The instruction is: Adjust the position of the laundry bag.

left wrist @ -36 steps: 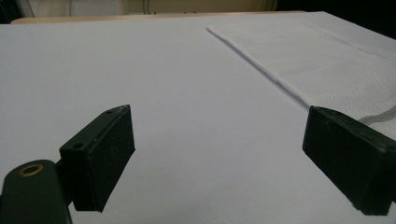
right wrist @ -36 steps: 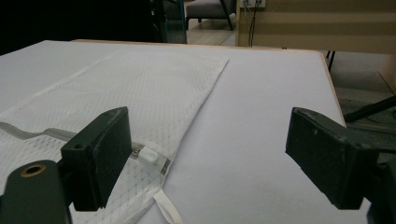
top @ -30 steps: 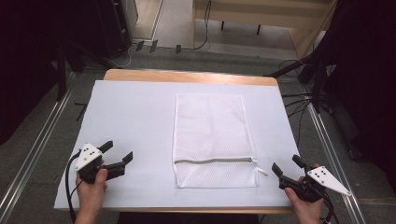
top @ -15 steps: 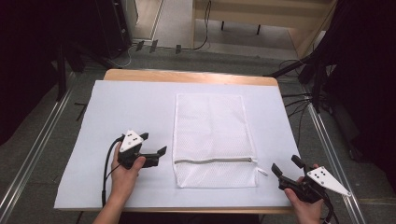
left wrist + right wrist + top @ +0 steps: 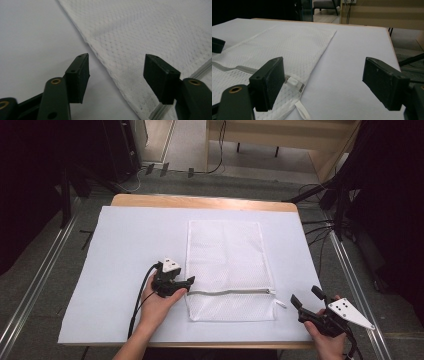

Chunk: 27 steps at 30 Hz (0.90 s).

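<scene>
- Left gripper (image 5: pixel 189 284), jaws just narrowing yet spread with nothing pinched, straddles the left edge of the mesh laundry bag (image 5: pixel 227 255) lying flat mid-table.
- Right gripper (image 5: pixel 306 298) waits agape beside the zipper pull (image 5: pixel 272 291).
- Next, likely: pinch the fabric by the zipper (image 5: pixel 230 292).

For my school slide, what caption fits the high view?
Left gripper reaches the mesh bag's edge; right gripper waits.

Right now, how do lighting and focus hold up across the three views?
High view: table sheet evenly lit, surroundings dark, slightly soft. Left gripper view: mesh bag sharp near the jaws, softer farther off, no glare. Right gripper view: near jaws slightly blurred, zipper pull readable, background dim.
</scene>
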### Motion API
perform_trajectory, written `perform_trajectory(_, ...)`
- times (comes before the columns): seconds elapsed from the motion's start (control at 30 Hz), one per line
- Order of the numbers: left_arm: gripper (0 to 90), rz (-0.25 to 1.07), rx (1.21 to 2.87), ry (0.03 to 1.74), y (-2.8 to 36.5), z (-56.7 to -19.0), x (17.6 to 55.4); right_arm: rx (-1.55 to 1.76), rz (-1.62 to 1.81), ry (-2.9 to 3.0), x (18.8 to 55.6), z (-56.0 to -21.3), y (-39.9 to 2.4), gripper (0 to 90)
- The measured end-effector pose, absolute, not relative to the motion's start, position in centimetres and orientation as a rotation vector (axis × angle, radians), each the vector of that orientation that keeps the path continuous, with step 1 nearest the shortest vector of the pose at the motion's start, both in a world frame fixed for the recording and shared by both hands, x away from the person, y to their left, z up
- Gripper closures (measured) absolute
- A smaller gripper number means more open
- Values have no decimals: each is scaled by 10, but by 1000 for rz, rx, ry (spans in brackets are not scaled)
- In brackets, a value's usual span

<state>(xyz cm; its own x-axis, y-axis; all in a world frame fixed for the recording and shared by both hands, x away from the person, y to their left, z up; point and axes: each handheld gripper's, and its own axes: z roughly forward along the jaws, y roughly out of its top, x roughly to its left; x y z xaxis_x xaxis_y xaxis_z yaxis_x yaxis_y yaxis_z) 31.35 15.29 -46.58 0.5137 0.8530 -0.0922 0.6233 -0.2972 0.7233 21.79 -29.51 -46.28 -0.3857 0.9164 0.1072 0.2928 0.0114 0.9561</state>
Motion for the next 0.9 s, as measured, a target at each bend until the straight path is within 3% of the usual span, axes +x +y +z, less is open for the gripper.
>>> perform_trajectory(0.27,531,523,2120,1230,135,-467,308,1243,1387,1723,219,-464,-294,191)
perform_trajectory(0.53,897,431,2134,1171,133,-466,309,1239,1384,1729,218,-464,-291,193)
perform_trajectory(0.67,900,352,2097,1186,142,-466,312,1237,1381,1732,217,-464,-291,194)
perform_trajectory(0.9,900,328,2035,1224,162,-464,306,1238,1384,1730,217,-465,-292,196)
